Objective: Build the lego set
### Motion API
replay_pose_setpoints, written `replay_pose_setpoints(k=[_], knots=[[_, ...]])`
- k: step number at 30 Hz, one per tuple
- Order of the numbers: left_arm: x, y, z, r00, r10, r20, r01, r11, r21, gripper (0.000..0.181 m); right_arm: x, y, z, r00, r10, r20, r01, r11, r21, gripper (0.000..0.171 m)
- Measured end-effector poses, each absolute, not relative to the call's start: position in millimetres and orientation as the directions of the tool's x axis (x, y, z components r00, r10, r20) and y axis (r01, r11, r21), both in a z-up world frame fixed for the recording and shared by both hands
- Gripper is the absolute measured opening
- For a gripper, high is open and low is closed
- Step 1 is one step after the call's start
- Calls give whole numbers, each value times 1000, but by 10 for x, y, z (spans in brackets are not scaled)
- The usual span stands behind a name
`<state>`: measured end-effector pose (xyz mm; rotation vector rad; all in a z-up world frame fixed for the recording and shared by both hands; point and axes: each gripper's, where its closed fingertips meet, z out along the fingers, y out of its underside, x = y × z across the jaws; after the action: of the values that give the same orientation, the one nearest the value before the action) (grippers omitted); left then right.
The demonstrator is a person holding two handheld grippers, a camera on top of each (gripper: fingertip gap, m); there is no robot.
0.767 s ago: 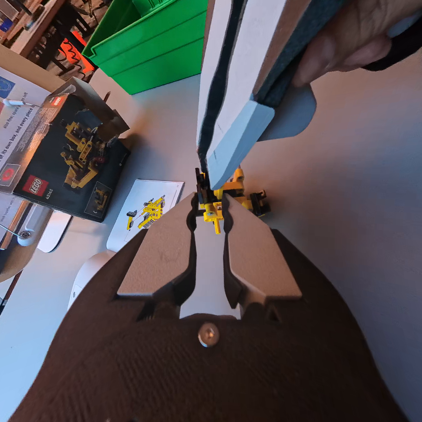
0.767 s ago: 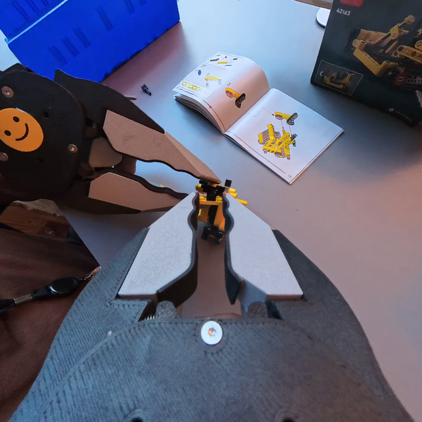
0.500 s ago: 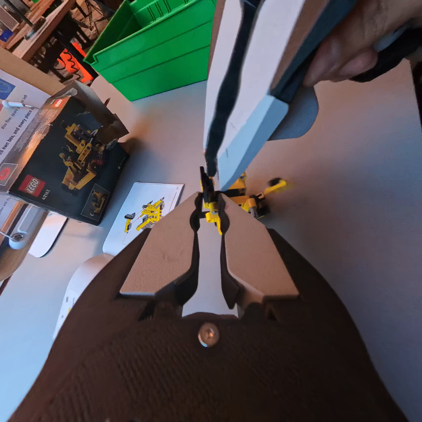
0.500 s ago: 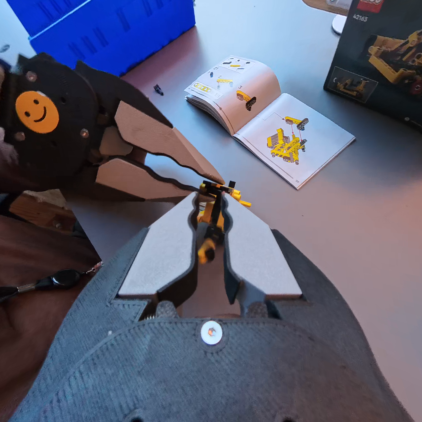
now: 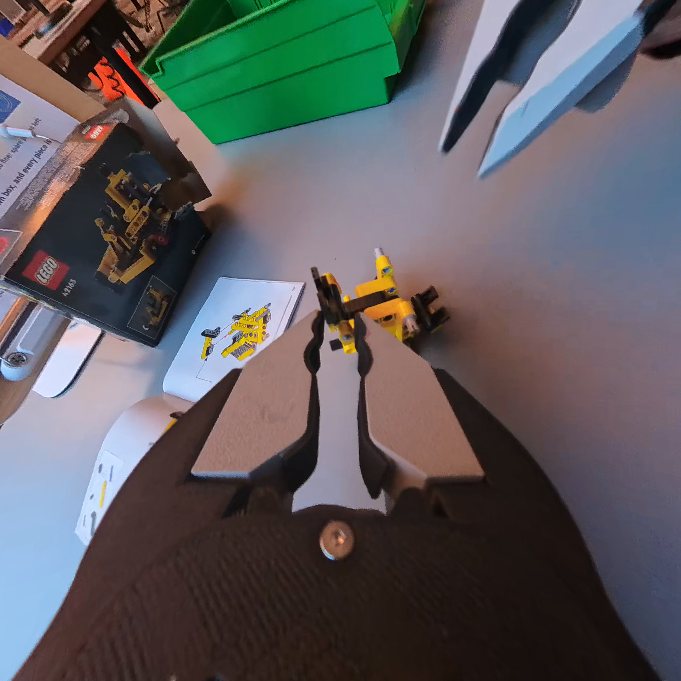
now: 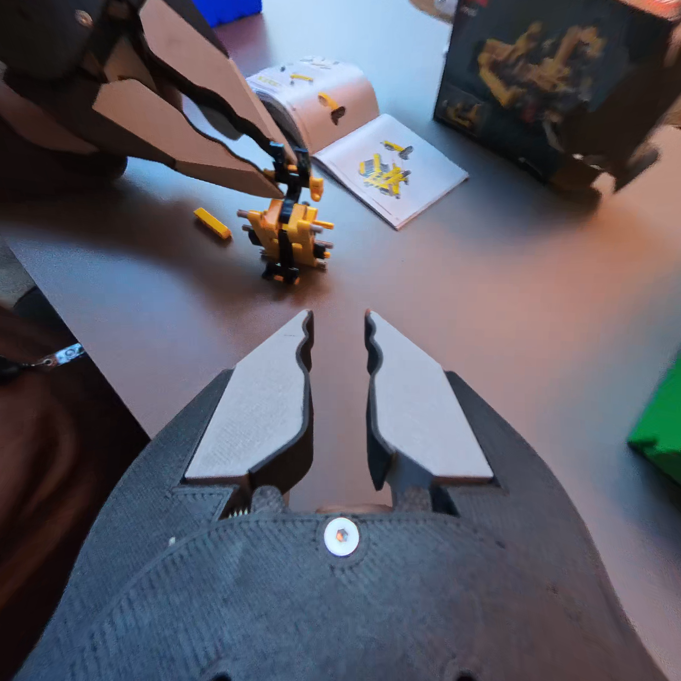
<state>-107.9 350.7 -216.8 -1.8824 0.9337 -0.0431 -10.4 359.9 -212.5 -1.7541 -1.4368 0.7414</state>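
Observation:
The yellow and black lego model [image 6: 285, 236] stands on the grey table [image 6: 479, 294]; it also shows in the left wrist view [image 5: 383, 302]. My left gripper [image 5: 339, 324] is shut on the black and yellow arm at the model's top end, and it shows at the upper left of the right wrist view [image 6: 287, 178]. My right gripper [image 6: 339, 317] is open and empty, a short way back from the model. It shows blurred at the top right of the left wrist view [image 5: 464, 162]. A loose yellow beam [image 6: 212, 223] lies left of the model.
The open instruction booklet [image 6: 387, 173] lies behind the model, with the dark set box [image 6: 534, 92] beyond it. A green bin [image 5: 276, 73] stands at the back and its corner shows at the right edge [image 6: 659, 435]. A blue bin [image 6: 228, 9] is at the far left.
My right gripper has let go of the model, opened and pulled back from it. My left gripper keeps its hold on the model's arm, and the model now rests on the table.

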Motion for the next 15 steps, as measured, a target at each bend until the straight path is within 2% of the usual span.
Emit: replay_pose_setpoints(k=[6, 12, 15], knots=[[-1093, 3517, -2252, 714, -633, -298, -548, -242, -801, 13, 604, 3627, -2044, 310, 951, -5, 459, -155, -875, 36], [-1096, 3513, -2291, 717, -644, -268, -529, -252, -810, 14, 1249, 3513, -2322, 401, 916, 27, 372, -135, -918, 33], [-1066, 3512, -2292, 717, -646, -263, -518, -241, -821, 13, 1621, 3466, -2653, 432, 901, 18, 359, -154, -920, 31]])
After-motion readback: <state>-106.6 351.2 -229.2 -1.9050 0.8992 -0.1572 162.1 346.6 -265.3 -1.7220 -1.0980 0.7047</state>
